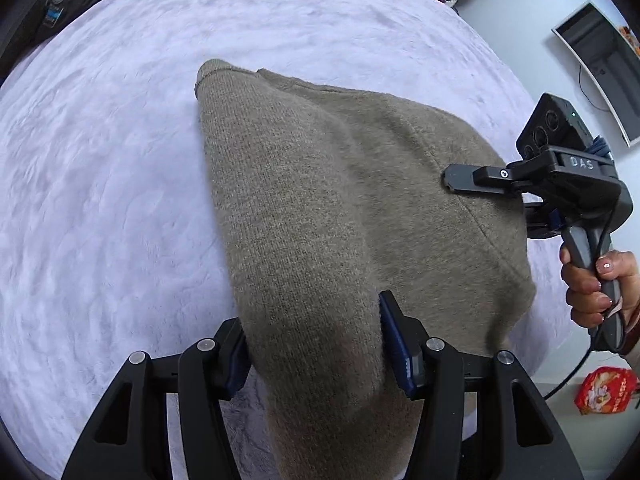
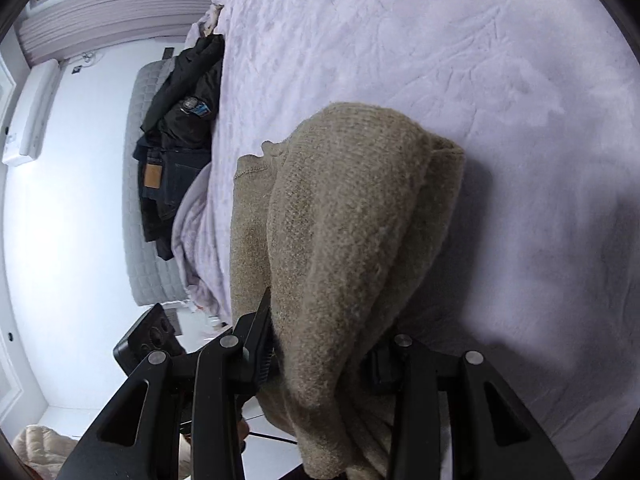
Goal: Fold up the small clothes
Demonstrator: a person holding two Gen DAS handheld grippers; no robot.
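1. Two hand-held grippers hold one brown knitted sweater over a bed covered with a pale lilac blanket.
2. The left gripper is clamped on a thick bunch of the sweater: the cloth fills the gap between its blue-padded fingers and hangs down past them toward the camera.
3. In the left wrist view the sweater stretches away from that grip across the blanket, with a ribbed edge at its far end lying on the bed.
4. The right gripper also grasps the sweater; bunched knit sits between its two black fingers and spills below them.
5. Seen from the left wrist, the right gripper reaches in from the right side and its tip lies against the sweater near a seam.
6. A hand wraps around the grey handle of the right gripper, and a black cable runs down from it.
7. In the right wrist view the far part of the sweater rests on the blanket, close to the bed's edge.
8. A pile of dark clothes, with jeans among them, lies at the side of the bed.
9. A red packet lies on the floor near the bed.
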